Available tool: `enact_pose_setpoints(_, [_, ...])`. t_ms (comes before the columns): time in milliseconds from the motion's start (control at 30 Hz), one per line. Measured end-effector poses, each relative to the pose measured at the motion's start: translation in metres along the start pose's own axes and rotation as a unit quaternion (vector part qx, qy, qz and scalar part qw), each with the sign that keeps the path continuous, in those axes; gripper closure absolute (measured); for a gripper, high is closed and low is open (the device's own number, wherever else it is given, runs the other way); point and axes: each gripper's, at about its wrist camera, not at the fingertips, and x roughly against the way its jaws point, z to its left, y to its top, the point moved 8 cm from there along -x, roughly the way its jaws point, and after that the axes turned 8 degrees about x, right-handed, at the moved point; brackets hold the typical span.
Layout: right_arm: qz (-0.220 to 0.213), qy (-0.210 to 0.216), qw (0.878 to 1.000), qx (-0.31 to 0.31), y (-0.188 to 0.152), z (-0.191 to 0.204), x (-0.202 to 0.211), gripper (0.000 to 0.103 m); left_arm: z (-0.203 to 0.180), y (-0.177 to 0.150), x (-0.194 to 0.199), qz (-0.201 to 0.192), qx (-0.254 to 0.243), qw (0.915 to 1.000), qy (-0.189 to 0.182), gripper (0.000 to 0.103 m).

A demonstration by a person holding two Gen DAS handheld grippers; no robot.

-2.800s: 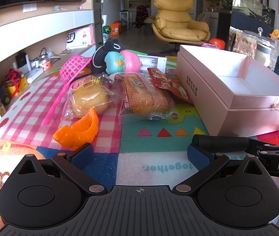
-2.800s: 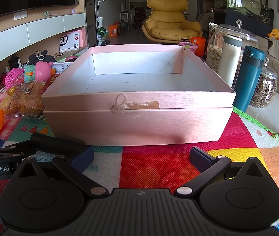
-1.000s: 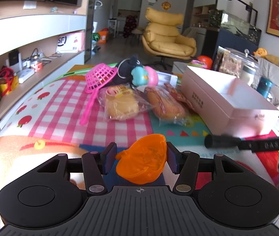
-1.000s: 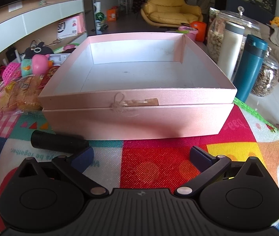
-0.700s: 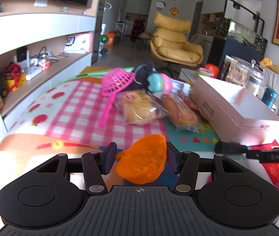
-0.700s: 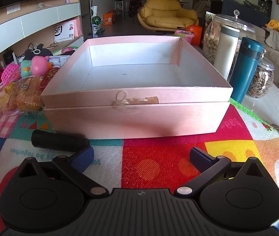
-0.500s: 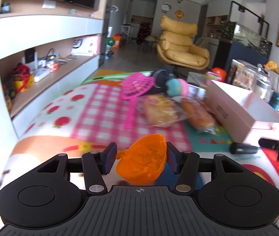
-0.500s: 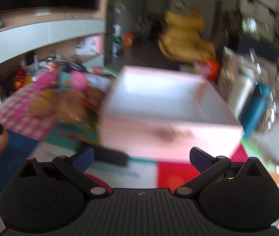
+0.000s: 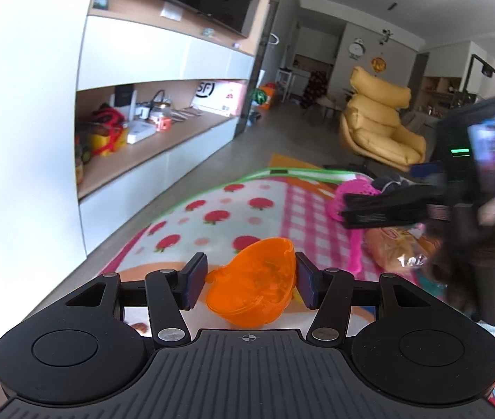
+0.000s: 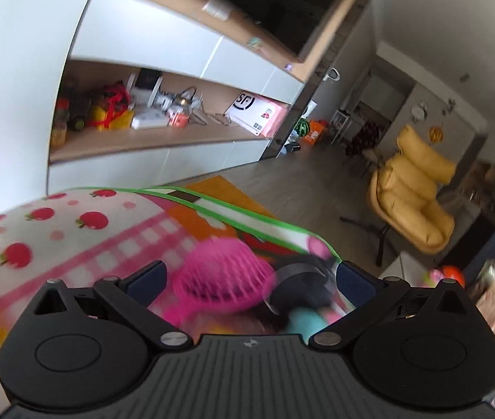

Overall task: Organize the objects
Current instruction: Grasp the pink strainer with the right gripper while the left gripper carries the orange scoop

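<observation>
My left gripper [image 9: 250, 281] is shut on an orange plastic toy shell [image 9: 252, 288] and holds it raised above the patterned mat [image 9: 212, 216]. My right gripper [image 10: 250, 279] is open and empty, hovering over a pink toy strainer [image 10: 221, 288] and a dark plush toy [image 10: 299, 289], both blurred. In the left wrist view the right gripper [image 9: 387, 209] reaches in from the right over the pink strainer [image 9: 353, 192], above a wrapped bread bun [image 9: 397, 248].
A wall unit with a shelf of clutter [image 9: 135, 129] runs along the left. The mat's green edge [image 10: 247, 223] lies ahead, with bare floor beyond. A yellow armchair [image 9: 378, 129] stands at the back.
My left gripper has swung left and up with the orange shell. My right gripper has left the pink box and moved left over the pink strainer and plush toys.
</observation>
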Motion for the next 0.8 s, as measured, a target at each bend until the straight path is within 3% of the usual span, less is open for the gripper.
enact_pose_setpoints(167, [0.064,0.010,0.998,0.017,0.002,0.021,-0.042,0.034,0.008,-0.008,-0.001,0.013,0.005,0.9999,-0.002,0.045])
enact_pose_setpoints(267, [0.055,0.015,0.998,-0.009,0.002,0.012,-0.029,0.037,0.005,-0.012,0.002,0.018,0.005,0.9998,-0.002,0.045])
enact_pose_setpoints(433, [0.015,0.066,0.995,-0.068,-0.014,-0.021,0.054,0.038,-0.020,-0.012,0.012,0.016,-0.012,0.9997,-0.016,0.045])
enact_pose_setpoints(600, [0.005,0.088,0.990,-0.114,-0.071,-0.054,0.144,0.039,-0.071,-0.025,0.027,0.026,-0.056,0.9967,-0.053,0.045])
enact_pose_setpoints(800, [0.009,0.053,0.987,-0.155,-0.158,-0.089,0.225,0.039,-0.141,-0.060,0.046,0.056,-0.135,0.9842,-0.101,0.044])
